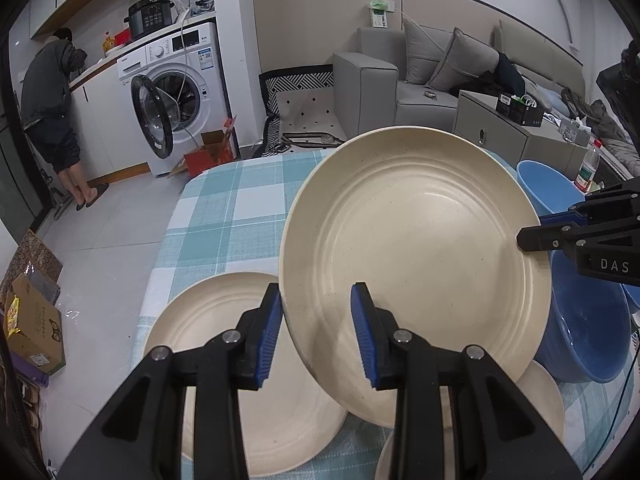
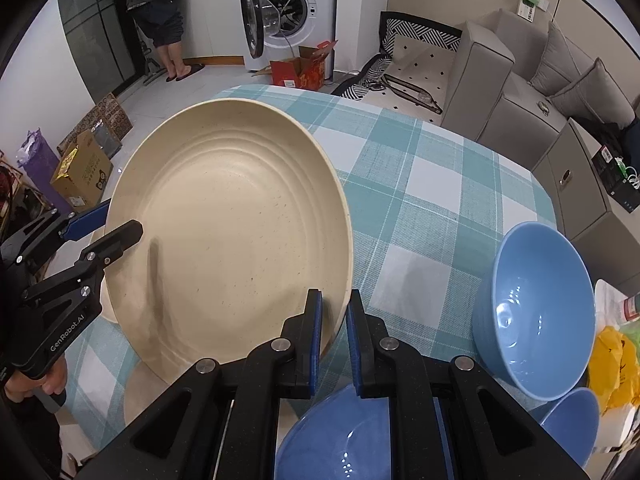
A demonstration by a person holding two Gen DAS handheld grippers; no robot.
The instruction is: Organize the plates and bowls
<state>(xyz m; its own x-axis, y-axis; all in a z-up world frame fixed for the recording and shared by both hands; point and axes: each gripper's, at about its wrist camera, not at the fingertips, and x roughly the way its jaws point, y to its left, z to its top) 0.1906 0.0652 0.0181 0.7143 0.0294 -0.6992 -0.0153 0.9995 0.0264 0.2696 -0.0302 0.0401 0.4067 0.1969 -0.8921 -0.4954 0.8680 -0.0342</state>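
Two grippers' fingers clamp opposite rim edges of cream plate.

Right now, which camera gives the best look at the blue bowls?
The right wrist view: it shows one blue bowl whole, tipped on the checked cloth, plus parts of two more at the bottom edge. The left wrist view catches only blue bowls at its right edge, partly hidden behind the lifted cream plate.

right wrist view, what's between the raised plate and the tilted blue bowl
Only bare checked tablecloth separates the cream plate from the blue bowl, as the right wrist view shows.
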